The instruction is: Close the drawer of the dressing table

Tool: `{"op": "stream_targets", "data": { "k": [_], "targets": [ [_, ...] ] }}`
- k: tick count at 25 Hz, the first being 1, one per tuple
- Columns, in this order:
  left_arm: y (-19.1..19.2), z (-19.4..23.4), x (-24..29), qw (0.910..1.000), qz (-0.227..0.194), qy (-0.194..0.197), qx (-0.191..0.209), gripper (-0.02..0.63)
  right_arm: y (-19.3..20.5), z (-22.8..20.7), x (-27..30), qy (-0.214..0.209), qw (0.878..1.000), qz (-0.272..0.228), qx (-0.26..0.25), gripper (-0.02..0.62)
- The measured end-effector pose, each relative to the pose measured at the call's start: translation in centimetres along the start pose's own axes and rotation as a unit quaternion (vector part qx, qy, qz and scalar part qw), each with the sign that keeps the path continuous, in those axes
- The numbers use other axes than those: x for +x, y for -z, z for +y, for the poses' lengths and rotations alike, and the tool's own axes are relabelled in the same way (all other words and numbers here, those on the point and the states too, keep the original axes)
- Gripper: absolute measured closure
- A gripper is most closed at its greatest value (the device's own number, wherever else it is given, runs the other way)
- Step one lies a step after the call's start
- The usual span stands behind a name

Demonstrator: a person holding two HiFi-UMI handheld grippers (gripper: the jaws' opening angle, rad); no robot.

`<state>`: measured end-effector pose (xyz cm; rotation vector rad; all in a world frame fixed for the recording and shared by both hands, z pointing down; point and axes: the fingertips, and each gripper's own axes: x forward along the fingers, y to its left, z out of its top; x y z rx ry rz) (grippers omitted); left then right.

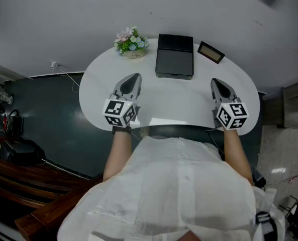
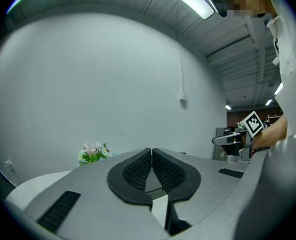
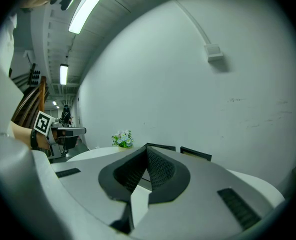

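The white dressing table (image 1: 184, 97) has a rounded top against a pale wall. Its front edge shows as a bright strip (image 1: 161, 121) just ahead of the person's white shirt; I cannot make out the drawer itself below it. My left gripper (image 1: 134, 77) hovers over the left half of the top, shut with nothing between its pads (image 2: 151, 150). Over the right half is my right gripper (image 1: 215, 81), also shut and empty (image 3: 147, 146). Both point toward the wall, roughly level.
At the back of the top sit a small flower pot (image 1: 131, 41), a black box (image 1: 175, 55) and a dark picture frame (image 1: 210, 52). A cable runs along the dark floor at the left (image 1: 63, 72). Wooden furniture stands at the lower left (image 1: 18, 185).
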<state>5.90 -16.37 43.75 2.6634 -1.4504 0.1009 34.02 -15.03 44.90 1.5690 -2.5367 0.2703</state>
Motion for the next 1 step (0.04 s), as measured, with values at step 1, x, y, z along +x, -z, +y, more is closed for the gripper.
{"op": "stream_targets", "data": {
  "k": [1],
  "targets": [
    [-0.05, -0.02, 0.02, 1.0, 0.0, 0.0, 0.0, 0.581, -0.01, 0.03, 0.0, -0.001, 1.0, 0.0, 0.0, 0.586]
  ]
}}
